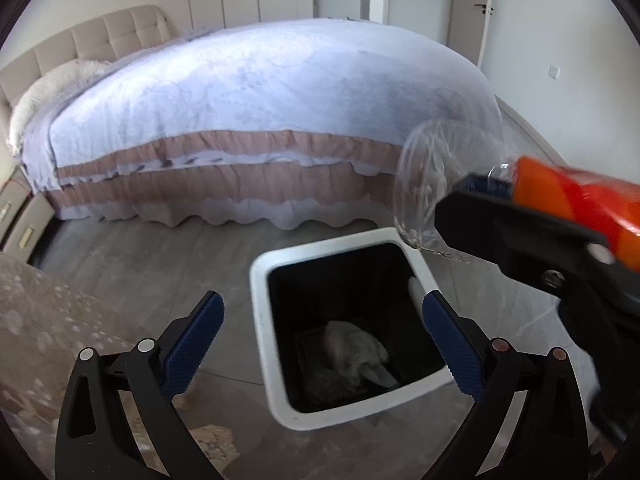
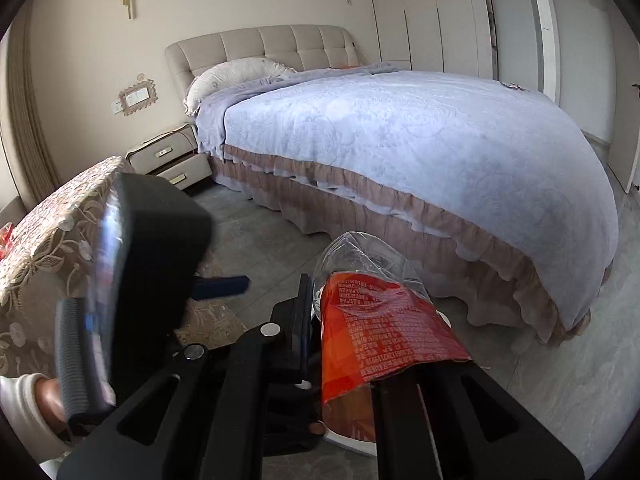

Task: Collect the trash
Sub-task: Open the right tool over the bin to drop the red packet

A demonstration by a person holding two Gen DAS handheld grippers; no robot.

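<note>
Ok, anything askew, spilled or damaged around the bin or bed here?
Little stands out. The nightstand beside the bed has its lower drawer pulled out. The bin stands upright, holding crumpled trash. Nothing is spilled on the visible floor.

The left hand-held gripper (image 1: 322, 334) points downward, jaws spread wide; the right hand-held gripper (image 2: 316, 320) is clamped tight.

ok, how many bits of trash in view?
2. A wrapper, clear with an orange-red label, clamped in the right gripper above the bin; crumpled paper at the bin's bottom. More may be hidden underneath.
</note>
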